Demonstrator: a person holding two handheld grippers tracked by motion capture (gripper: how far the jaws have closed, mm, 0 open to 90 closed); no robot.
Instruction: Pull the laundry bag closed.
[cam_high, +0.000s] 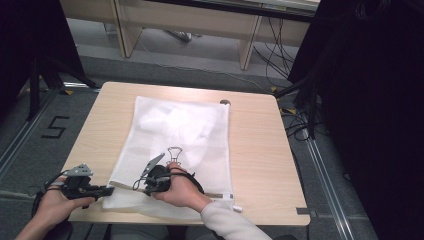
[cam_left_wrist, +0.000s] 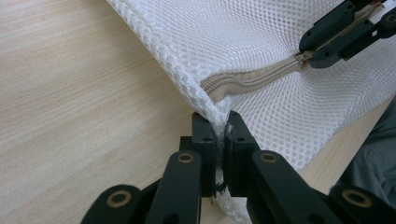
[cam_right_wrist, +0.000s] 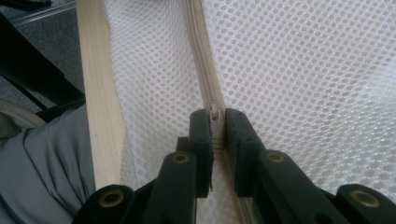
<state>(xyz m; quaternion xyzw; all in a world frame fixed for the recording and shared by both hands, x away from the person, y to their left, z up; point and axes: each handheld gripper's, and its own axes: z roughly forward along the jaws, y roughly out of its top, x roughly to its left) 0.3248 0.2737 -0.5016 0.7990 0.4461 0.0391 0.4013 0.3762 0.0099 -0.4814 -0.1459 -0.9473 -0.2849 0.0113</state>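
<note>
A white mesh laundry bag (cam_high: 175, 130) lies flat on the wooden table (cam_high: 255, 145), its beige zipper (cam_left_wrist: 252, 78) running along the near edge. At the bag's near left corner (cam_left_wrist: 212, 114), my left gripper (cam_left_wrist: 219, 128) is shut on the mesh; in the high view that left gripper (cam_high: 111, 189) sits at the table's front left. A short way along the zipper (cam_right_wrist: 198, 51), my right gripper (cam_right_wrist: 215, 116) is shut on the zipper pull (cam_right_wrist: 214, 113). The right gripper (cam_high: 137, 186) points toward the left one, and the left gripper view catches the right gripper (cam_left_wrist: 306, 56) at its upper right.
A small wire loop (cam_high: 175, 151) lies on the bag just beyond the right hand. A dark round spot (cam_high: 225, 102) sits at the table's far edge. The table's front edge (cam_right_wrist: 100, 93) borders the person's grey trousers (cam_right_wrist: 46, 163). Black stands (cam_high: 40, 75) flank the table.
</note>
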